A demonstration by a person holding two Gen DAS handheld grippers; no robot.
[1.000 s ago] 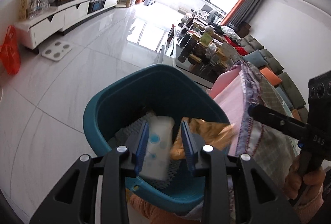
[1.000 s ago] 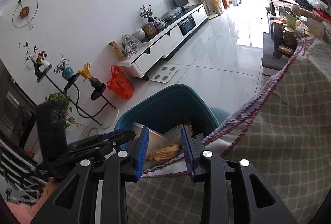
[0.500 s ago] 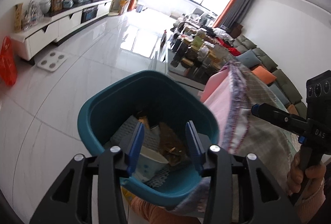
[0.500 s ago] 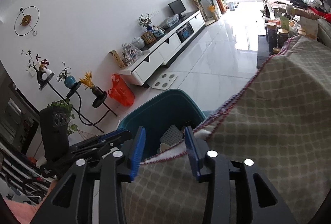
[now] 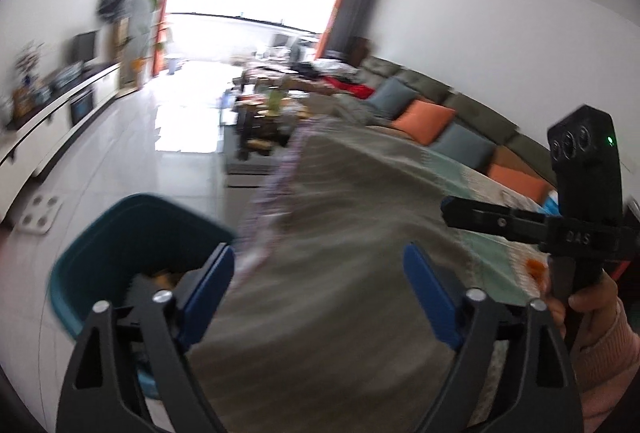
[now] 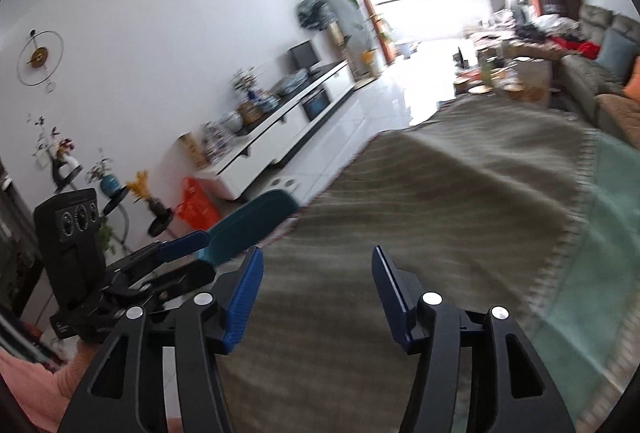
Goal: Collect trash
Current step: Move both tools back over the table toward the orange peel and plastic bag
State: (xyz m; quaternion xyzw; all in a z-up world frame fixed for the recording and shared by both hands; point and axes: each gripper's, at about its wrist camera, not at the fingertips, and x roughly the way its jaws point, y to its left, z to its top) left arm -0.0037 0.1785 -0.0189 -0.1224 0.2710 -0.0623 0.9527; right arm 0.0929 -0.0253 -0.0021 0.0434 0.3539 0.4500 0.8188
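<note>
Blown-out window (image 5: 256, 9) glare, heavy motion blur (fisheye-bent, dark-cornered edges).

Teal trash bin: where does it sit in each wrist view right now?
Left wrist: teal trash bin sits lower left, beside the tablecloth edge.
Right wrist: only its rim shows, left of centre, past the same edge.
Shared landmark: the white TV cabinet along the wall.

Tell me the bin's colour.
Teal; the bin shows best in the left wrist view.
</note>
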